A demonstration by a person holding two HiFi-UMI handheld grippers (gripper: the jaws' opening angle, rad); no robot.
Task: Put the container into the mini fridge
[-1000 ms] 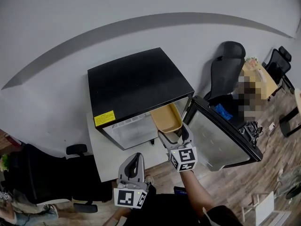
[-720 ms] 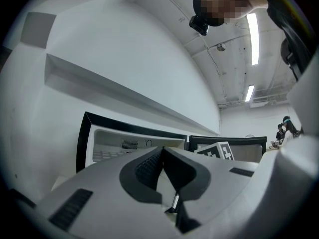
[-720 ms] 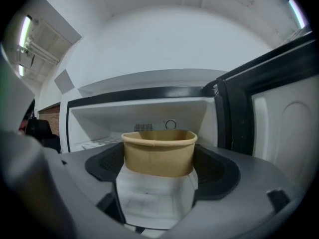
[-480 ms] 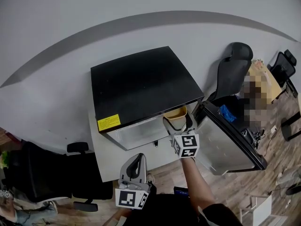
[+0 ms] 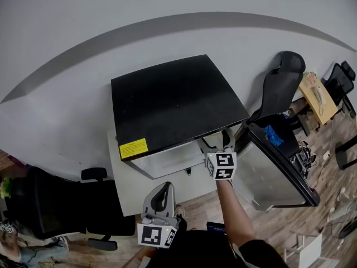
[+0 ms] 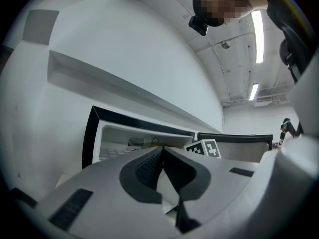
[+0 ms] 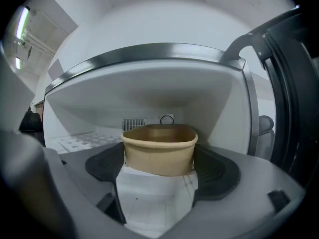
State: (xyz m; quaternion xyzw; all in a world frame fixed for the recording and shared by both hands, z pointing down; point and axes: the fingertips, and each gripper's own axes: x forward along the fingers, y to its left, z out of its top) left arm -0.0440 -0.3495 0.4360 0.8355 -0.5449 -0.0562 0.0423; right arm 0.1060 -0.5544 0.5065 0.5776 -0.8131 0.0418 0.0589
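The black mini fridge (image 5: 173, 102) stands on a white stand, its door (image 5: 273, 172) swung open to the right. My right gripper (image 5: 218, 143) reaches into the fridge opening, shut on a tan paper container (image 7: 159, 151). In the right gripper view the container sits between the pads, inside the white fridge cavity (image 7: 149, 98), with the back wall's vent just behind it. From the head view the fridge top hides the container. My left gripper (image 5: 160, 191) hangs low in front of the stand, shut and empty (image 6: 162, 166); its view shows the fridge opening (image 6: 139, 138).
A black office chair (image 5: 279, 88) stands behind the open door and another chair (image 5: 50, 211) at the lower left. The white stand (image 5: 125, 188) juts out in front of the fridge. A wooden desk (image 5: 318, 96) sits far right, over wood flooring.
My right gripper has carried the container forward from in front of the fridge into its cavity; it has slipped out of sight under the fridge top. The left gripper has barely moved.
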